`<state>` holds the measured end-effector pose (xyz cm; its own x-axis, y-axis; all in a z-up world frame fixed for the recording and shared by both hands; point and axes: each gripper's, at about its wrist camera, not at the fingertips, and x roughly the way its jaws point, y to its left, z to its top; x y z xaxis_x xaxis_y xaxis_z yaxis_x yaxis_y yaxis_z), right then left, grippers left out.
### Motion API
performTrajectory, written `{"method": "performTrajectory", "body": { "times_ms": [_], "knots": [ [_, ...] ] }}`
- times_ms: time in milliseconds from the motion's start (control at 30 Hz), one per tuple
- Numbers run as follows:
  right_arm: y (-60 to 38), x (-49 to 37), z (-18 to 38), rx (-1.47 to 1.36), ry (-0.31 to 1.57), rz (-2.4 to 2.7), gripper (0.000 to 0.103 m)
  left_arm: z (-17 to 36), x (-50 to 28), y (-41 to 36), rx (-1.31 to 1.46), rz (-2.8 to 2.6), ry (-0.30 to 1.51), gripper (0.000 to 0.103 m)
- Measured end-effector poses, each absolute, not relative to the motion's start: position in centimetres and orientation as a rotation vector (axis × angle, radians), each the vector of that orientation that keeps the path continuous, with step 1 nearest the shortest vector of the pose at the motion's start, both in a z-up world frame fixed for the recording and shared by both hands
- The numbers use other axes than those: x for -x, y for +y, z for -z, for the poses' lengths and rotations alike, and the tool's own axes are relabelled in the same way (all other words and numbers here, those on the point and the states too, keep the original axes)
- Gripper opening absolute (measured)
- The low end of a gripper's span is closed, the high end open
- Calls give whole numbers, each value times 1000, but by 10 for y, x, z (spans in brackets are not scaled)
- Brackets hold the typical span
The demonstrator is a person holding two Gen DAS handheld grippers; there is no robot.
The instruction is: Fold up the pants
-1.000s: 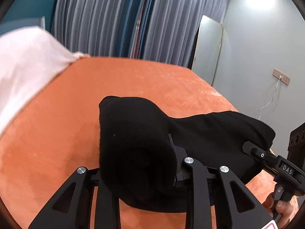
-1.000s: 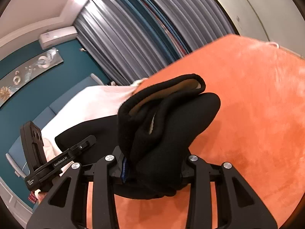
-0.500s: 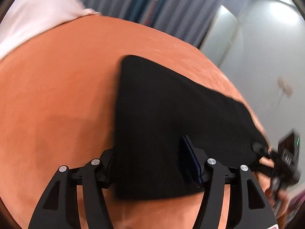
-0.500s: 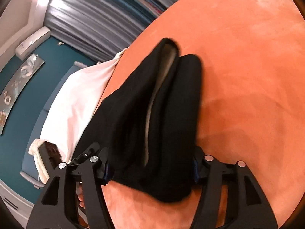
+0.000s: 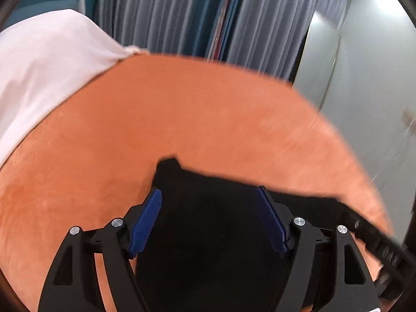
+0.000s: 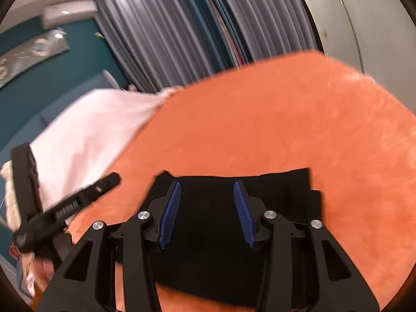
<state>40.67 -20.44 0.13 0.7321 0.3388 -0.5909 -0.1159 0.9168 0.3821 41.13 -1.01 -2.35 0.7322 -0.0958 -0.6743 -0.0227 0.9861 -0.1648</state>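
The black pants (image 5: 213, 236) lie folded flat on the orange bed cover (image 5: 182, 119). My left gripper (image 5: 208, 195) hovers over their near part. Its jaws are opening, and the blue pads (image 5: 145, 221) stand wide apart without pressing on the cloth. In the right wrist view the pants (image 6: 283, 195) show as a flat rectangle with stacked edges at the right. My right gripper (image 6: 207, 187) is above them with its jaws closing. Its blue pads (image 6: 169, 215) are apart, and no cloth is pinched between them.
A white sheet or pillow (image 5: 46, 65) covers the bed's left side. Grey and blue curtains (image 5: 182, 13) hang behind the bed, and a pale wall (image 5: 377, 65) stands at the right. The other gripper's black frame (image 6: 78, 202) and a hand (image 6: 39, 267) show at left.
Both grippers let go of the bunched pants, which dropped flat onto the bed. Both grippers then drew back toward the near edge, jaws apart.
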Motion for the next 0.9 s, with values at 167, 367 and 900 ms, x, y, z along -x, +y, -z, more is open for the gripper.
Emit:
{"method": "performTrajectory", "body": {
  "times_ms": [167,367,900],
  "knots": [
    [-273,-416,78,-530,689,-206,8,99,-419,22,285,47,768,91],
    [-279,-389,64,-559,652,-144,1,76,-388,29,346,52,733,82],
    [-238,-296,43,-423,736,-150,7,66,-305,-1,45,-66,804,82]
  ]
}}
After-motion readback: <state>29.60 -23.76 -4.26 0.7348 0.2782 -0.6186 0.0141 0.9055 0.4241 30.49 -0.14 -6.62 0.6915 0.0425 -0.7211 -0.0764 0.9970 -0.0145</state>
